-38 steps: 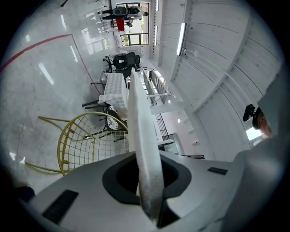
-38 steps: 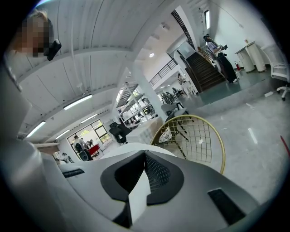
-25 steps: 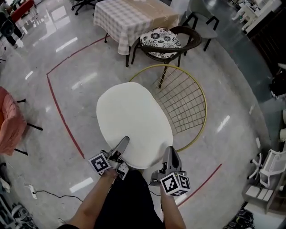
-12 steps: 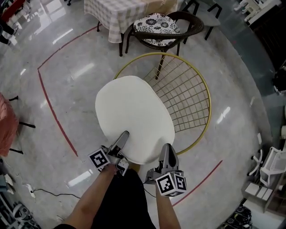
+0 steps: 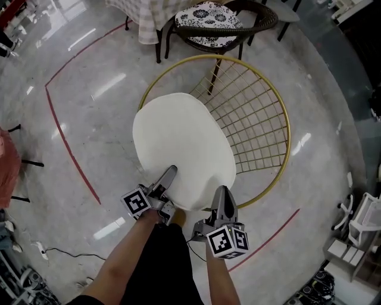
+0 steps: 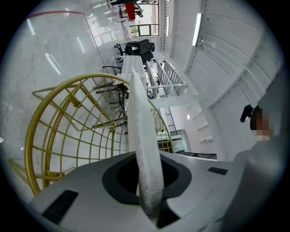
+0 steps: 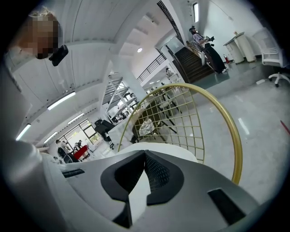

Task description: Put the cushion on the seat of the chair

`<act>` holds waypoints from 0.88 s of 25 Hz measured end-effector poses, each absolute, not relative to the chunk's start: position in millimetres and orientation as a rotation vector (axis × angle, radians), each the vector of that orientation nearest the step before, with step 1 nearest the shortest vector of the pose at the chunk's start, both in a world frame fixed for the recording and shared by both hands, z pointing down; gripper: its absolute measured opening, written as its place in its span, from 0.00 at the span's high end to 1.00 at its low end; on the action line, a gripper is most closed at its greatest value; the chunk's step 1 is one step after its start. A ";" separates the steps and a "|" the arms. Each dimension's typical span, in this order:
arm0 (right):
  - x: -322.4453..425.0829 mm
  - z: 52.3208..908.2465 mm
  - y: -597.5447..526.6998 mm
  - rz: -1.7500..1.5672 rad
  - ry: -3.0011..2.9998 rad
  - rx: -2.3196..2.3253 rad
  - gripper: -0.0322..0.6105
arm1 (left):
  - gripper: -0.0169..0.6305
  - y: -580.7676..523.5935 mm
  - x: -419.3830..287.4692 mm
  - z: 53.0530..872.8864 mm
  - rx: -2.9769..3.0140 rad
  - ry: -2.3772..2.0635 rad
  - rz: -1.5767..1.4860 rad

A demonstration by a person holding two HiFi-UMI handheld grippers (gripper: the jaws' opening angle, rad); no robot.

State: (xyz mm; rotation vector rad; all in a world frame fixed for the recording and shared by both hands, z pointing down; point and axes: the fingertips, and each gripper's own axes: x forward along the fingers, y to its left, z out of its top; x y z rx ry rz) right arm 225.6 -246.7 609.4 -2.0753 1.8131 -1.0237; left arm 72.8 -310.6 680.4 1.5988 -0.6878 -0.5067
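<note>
A white round cushion (image 5: 181, 149) hangs flat over the left part of a gold wire chair (image 5: 262, 119), whose round rim and grid show to its right. My left gripper (image 5: 169, 174) is shut on the cushion's near edge. My right gripper (image 5: 221, 193) is shut on the same edge, further right. In the left gripper view the cushion (image 6: 141, 136) runs edge-on between the jaws of the left gripper (image 6: 147, 186), with the gold chair (image 6: 68, 131) behind. In the right gripper view the cushion (image 7: 138, 197) sits pinched in the right gripper (image 7: 142, 181), the gold chair (image 7: 213, 118) beyond.
A dark wicker chair with a patterned cushion (image 5: 208, 15) stands behind the gold chair, beside a table with a checked cloth (image 5: 134, 12). Red tape (image 5: 65, 137) marks the shiny floor. A white chair (image 5: 363, 220) is at the right, a cable (image 5: 59, 253) at the lower left.
Both grippers have come down with the cushion toward the gold chair. The chair now lies closer under the cushion, and the wicker chair has slid toward the top edge.
</note>
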 end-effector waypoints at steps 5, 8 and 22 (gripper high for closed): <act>225.0 624.6 -248.9 -1.047 1.831 -2.076 0.94 | 0.88 -322.2 84.5 700.8 1.593 -0.668 -0.511; 226.0 627.0 -248.8 -1.062 1.833 -2.075 0.94 | 0.88 -327.7 91.7 703.1 1.601 -0.659 -0.506; 235.7 633.0 -246.1 -1.070 1.830 -2.070 0.94 | 0.87 -322.0 102.1 745.4 1.502 -0.793 -0.363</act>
